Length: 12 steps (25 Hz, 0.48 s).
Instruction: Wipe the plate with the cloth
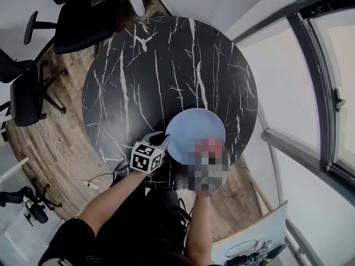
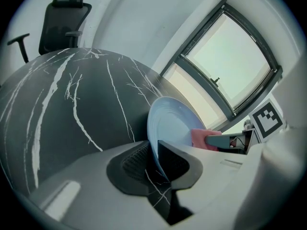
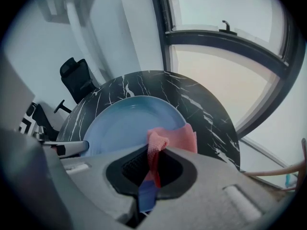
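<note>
A light blue plate lies near the front edge of the round black marble table. My left gripper is at the plate's left rim. In the left gripper view the rim of the plate runs between the two pads, and the left gripper is shut on it. My right gripper is shut on a pink cloth with a blue strip hanging below. The cloth rests on the plate's near right part, where the plate fills the middle of the right gripper view. The cloth also shows past the plate.
Black office chairs stand on the wooden floor beyond the table's far left, and another chair is at the left. A white cable lies on the floor. A large curved window runs along the right side.
</note>
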Tool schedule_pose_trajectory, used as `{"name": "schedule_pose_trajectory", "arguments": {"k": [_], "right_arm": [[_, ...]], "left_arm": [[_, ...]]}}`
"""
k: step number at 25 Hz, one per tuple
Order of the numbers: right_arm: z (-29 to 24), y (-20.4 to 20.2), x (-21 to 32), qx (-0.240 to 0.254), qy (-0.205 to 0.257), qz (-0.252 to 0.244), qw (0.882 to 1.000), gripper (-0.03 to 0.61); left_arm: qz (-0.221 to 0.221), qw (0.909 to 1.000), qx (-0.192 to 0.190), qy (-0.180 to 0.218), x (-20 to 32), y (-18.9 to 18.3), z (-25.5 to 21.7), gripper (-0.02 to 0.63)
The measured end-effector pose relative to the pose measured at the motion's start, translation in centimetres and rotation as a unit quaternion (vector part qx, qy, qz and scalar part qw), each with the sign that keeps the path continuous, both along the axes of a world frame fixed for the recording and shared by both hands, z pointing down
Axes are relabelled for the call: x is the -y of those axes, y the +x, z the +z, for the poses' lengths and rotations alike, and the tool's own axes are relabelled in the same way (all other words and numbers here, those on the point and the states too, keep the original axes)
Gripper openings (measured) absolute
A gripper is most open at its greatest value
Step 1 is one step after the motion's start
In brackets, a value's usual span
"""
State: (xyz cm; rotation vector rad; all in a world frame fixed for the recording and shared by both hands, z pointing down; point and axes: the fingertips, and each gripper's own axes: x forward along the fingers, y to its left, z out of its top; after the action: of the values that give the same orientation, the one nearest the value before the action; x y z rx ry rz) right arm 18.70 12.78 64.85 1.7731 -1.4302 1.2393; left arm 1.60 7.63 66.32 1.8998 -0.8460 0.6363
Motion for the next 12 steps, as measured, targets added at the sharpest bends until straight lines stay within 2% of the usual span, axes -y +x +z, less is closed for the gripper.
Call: {"name": "schedule_pose_trajectory", "arguments": {"k": [12], "right_arm": [[2.2,-0.8,0.8,0.022,-0.052,-0.024,0.998,0.018]], "left_arm": [[0.014,0.9999,0.003,0.005,0.0,0.1,0.1,0.060]]}}
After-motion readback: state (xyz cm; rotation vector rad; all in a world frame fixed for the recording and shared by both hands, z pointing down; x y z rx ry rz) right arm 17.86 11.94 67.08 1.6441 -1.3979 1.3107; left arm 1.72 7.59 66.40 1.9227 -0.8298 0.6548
